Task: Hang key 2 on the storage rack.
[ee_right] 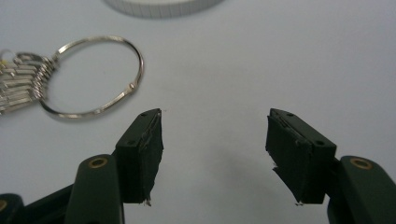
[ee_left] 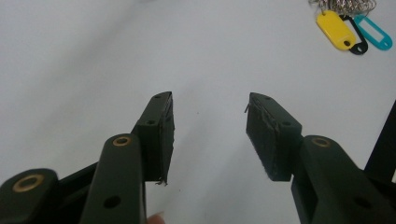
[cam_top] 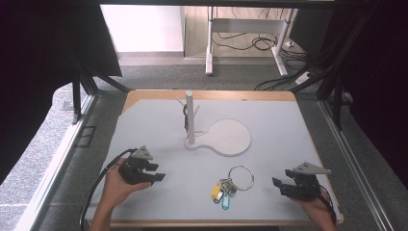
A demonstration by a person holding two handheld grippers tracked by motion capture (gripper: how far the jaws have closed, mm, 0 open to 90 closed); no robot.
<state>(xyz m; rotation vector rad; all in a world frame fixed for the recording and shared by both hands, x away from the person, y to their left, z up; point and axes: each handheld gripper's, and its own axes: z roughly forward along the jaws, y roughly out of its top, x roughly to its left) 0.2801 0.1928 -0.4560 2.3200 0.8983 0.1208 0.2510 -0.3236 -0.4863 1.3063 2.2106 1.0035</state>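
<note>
1. A big metal ring [cam_top: 241, 177] lies flat on the grey table [cam_top: 144, 120], near the front edge. It is between the two hands, a bit closer to the right one.
2. A bunch of keys [cam_top: 228, 186] hangs on the ring. Some little tags are on it too: a yellow tag [ee_left: 335, 30], a blue tag [ee_left: 373, 31] and a black one between them. They lie spread out toward the person, because nobody is lifting them.
3. A white stand [cam_top: 190, 118] is farther back, in the middle of the table. It has a tall post with small pegs sticking out, and a round flat base [cam_top: 231, 137] so it will not tip over. My guess is that the ring is meant to hang on a peg.
4. Something dark hangs by the post already. It is too small to tell what it is.
5. The left gripper [cam_top: 155, 172] sits low over the table, to the left of the keys. Its jaws stand apart with only bare table between them. It holds nothing.
6. The right gripper [cam_top: 280, 186] is just to the right of the ring and points at it. Its jaws are wide apart too, and nothing is in them. In the right gripper view the ring is just in front of the left jaw, not touching.
7. Both grippers are open because the pick-up has not begun. The right one looks best placed to grab the ring, since the thin wire is easy to pinch.
</note>
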